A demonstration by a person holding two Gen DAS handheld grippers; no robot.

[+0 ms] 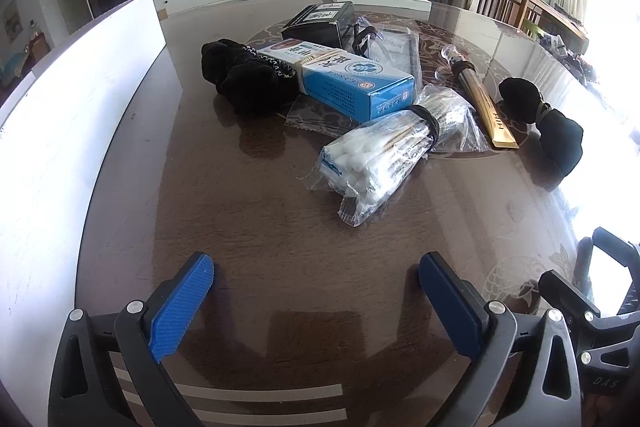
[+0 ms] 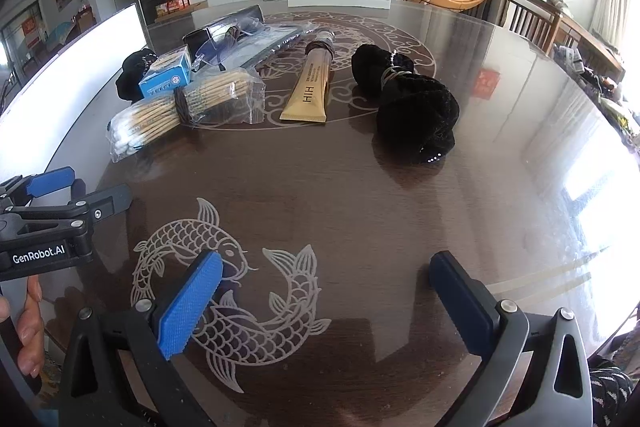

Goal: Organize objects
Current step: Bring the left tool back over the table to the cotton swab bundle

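Observation:
A bag of cotton swabs [image 1: 376, 157] [image 2: 180, 109] lies mid-table, bound with a dark band. Behind it are a blue box [image 1: 340, 83] [image 2: 166, 77], a black box [image 1: 320, 23], a black fabric bundle [image 1: 240, 79], glasses in a clear bag [image 2: 224, 45] and a gold tube [image 1: 486, 107] [image 2: 310, 87]. Another black fabric bundle [image 2: 412, 107] [image 1: 540, 115] lies to the right. My left gripper [image 1: 316, 291] is open and empty, short of the swabs. My right gripper [image 2: 326, 291] is open and empty above the fish pattern.
A white board [image 1: 60, 131] [image 2: 72, 67] stands along the left table edge. The round dark table [image 2: 360, 187] has a glossy glass top. The left gripper's body [image 2: 48, 223] shows at the right view's left edge. Chairs [image 2: 532, 15] stand beyond the far right.

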